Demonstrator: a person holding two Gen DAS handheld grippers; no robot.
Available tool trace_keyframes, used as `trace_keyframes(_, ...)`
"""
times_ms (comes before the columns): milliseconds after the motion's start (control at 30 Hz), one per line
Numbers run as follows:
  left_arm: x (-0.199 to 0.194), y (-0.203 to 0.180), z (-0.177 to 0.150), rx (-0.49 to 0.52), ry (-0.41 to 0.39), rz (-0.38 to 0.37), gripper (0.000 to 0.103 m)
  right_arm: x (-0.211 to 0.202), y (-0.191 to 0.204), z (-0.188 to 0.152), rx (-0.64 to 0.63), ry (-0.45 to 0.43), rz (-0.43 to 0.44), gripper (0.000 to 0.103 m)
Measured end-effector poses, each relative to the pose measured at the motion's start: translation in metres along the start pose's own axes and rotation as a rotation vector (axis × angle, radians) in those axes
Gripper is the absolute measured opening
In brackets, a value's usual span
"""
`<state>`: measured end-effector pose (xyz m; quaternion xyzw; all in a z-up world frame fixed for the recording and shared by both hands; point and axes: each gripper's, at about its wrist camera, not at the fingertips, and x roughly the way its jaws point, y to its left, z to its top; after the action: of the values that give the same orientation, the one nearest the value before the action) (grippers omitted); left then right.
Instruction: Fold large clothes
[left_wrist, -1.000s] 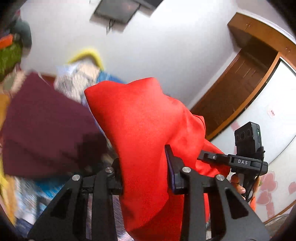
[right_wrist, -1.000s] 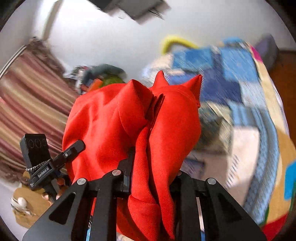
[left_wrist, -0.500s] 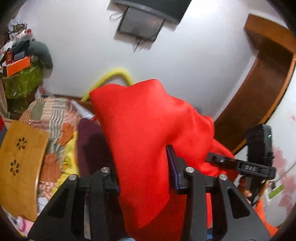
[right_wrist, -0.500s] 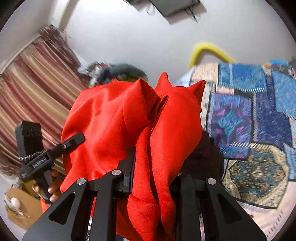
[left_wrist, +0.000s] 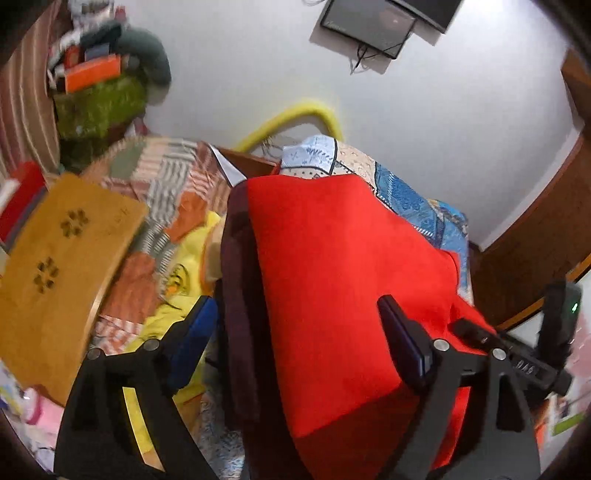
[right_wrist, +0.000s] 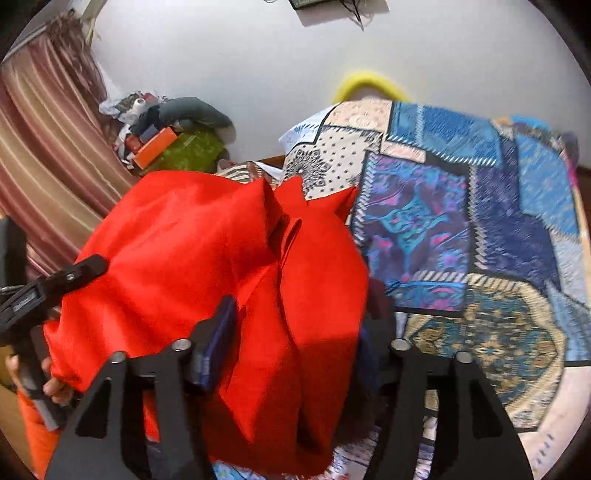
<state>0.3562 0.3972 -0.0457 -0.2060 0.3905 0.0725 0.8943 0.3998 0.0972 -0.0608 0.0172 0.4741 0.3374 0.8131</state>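
The red cloth (left_wrist: 343, 280) lies bunched over a maroon one, on the bed (right_wrist: 480, 236), both hand-held grippers (left_wrist: 295, 332) (right_wrist: 299, 343) spread apart around it, so the fold looks largely done, smoothing perhaps left.

We see both views evenly lit, the white wall (left_wrist: 240, 74) bright above the red cloth (left_wrist: 343, 280). Left of the cloth, the wooden board (left_wrist: 62, 273) smears with motion blur. Beneath the cloth lies soft shadow. Fisheye bending darkens every corner.
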Motion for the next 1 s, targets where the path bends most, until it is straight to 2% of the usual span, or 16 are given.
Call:
trace_keyframes(33,-0.01,-0.007,-0.006,0.022,-0.012,0.006,0.089,-0.006,0.003,-0.002,-0.008,0.001,-0.001,0.07)
trace_keyframes(100,-0.024,-0.016,-0.016,0.061,-0.03,0.02,0.092,-0.009,0.007,-0.006,-0.018,0.006,-0.019,0.071)
trace_keyframes(167,-0.039,-0.026,-0.032,0.086,-0.053,0.072,0.101,-0.01,0.011,-0.014,-0.051,0.024,-0.055,0.075)
trace_keyframes(267,-0.05,-0.032,-0.053,0.141,-0.095,0.159,0.102,-0.012,0.01,-0.03,-0.086,0.034,-0.071,0.078)
trace_keyframes(367,-0.051,-0.032,-0.067,0.165,-0.093,0.221,0.102,-0.019,0.01,-0.045,-0.078,0.044,-0.084,0.078)
trace_keyframes(533,-0.071,-0.032,-0.081,0.135,-0.1,0.227,0.102,-0.049,0.016,-0.059,-0.09,0.021,-0.086,0.078)
trace_keyframes(667,-0.103,-0.049,-0.091,0.171,-0.136,0.241,0.102,-0.087,0.029,-0.063,-0.117,-0.044,-0.072,0.078)
trace_keyframes(800,-0.147,-0.075,-0.108,0.216,-0.192,0.205,0.102,-0.139,0.051,-0.073,-0.182,-0.156,-0.052,0.078)
trace_keyframes(1000,-0.235,-0.114,-0.142,0.228,-0.385,0.119,0.102,-0.222,0.082,-0.101,-0.236,-0.367,-0.027,0.079)
